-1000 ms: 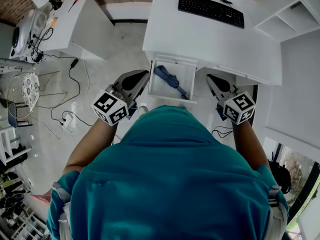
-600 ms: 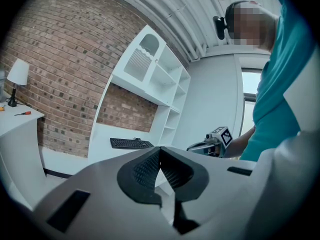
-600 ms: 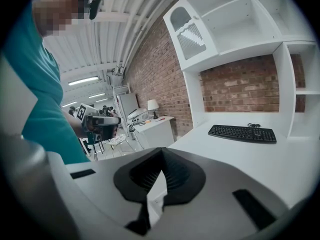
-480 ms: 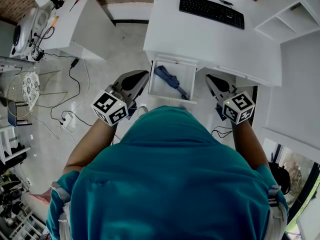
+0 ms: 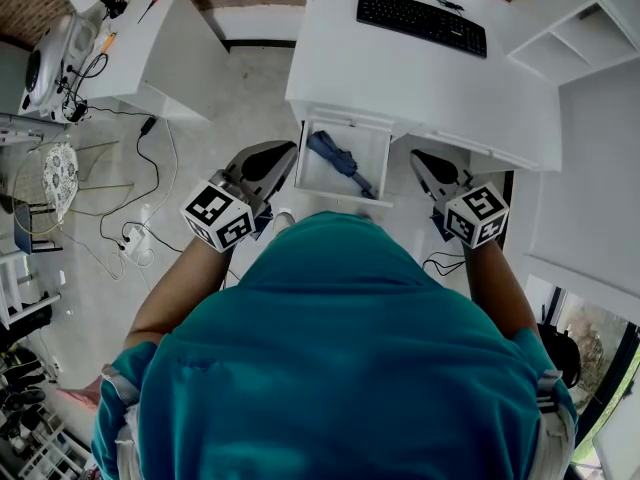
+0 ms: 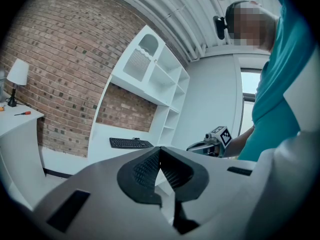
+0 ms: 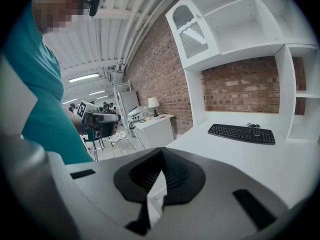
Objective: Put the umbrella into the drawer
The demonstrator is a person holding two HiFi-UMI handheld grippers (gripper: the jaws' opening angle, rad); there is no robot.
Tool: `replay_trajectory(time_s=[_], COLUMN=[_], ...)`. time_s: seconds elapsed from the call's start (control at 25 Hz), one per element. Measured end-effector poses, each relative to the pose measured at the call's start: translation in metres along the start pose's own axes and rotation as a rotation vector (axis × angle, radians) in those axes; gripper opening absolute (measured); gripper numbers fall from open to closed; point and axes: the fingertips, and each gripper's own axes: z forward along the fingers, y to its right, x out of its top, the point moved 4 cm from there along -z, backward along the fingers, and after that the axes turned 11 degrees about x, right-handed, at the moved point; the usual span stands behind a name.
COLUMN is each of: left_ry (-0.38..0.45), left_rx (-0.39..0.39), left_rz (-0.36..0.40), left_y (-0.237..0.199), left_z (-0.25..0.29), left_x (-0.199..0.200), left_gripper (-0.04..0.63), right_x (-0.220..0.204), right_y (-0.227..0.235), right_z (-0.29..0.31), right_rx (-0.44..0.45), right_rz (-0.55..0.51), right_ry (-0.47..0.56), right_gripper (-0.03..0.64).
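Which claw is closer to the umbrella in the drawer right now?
Left. The left claw sits just off the left edge of the drawer, near the upper end of the umbrella; the right claw hangs farther off, beyond the right side.

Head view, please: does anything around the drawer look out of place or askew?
Only that the drawer stands open, with the umbrella lying diagonally inside it. Nothing looks spilled or damaged.

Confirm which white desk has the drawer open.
The large desk bearing the keyboard; its open drawer holds the umbrella. The small desk at left shows none.
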Motion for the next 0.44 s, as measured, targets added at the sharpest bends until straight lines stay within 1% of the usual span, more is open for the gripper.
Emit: replay_trajectory(time_s=[0.44], left_ry=[-0.002], left_rx=[0.002], left_rz=[-0.003], left_y=[0.0002], left_z=[-0.0027], left_x=[0.0003], left_gripper=[0.012], right_x=[0.0004], right_y=[-0.0022], right_z=[-0.0003], right_rx=[0.007], right_rz=[-0.001], right_ry=[0.000], right_gripper=[0.020])
